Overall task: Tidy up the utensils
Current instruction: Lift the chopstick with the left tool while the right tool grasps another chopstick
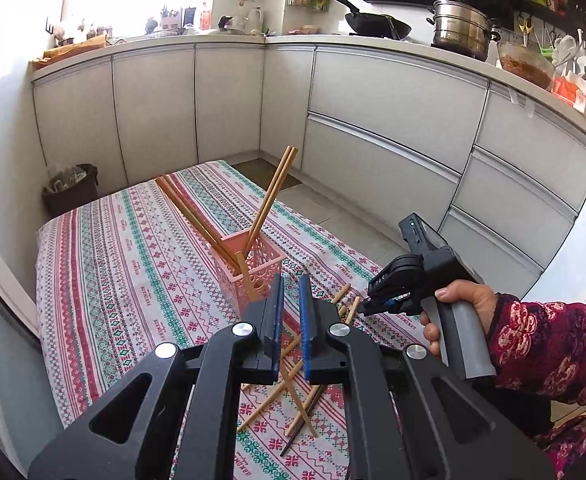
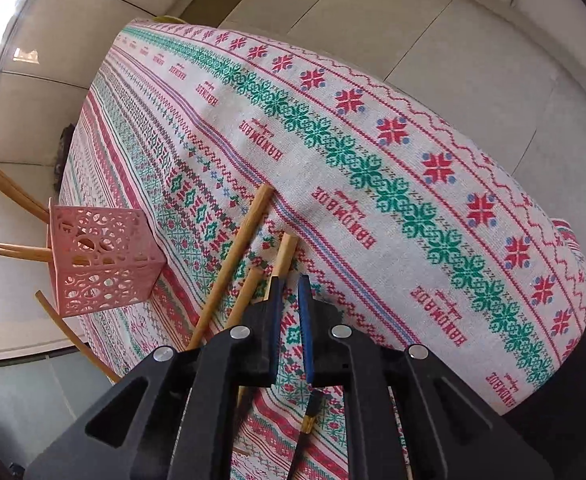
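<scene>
- pink lattice basket point(image 1: 253, 266) stands upright on the patterned tablecloth point(image 1: 133, 280), w/ 4 wooden chopsticks point(image 1: 271, 196) leaning out of it, 2 to each side.
- loose chopsticks point(image 1: 293, 392) lie crossed on the cloth just in front of the basket.
- left gripper point(image 1: 291, 284) hovers over them, fingers clenched, nothing between.
- right gripper point(image 2: 289, 284) points down at the pile, fingers clenched; can't tell if they pinch anything.

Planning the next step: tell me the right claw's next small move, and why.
Probably open the right claw over the loose chopsticks. It hangs shut and empty above them on the tablecloth, while the pink basket already holds several.
</scene>
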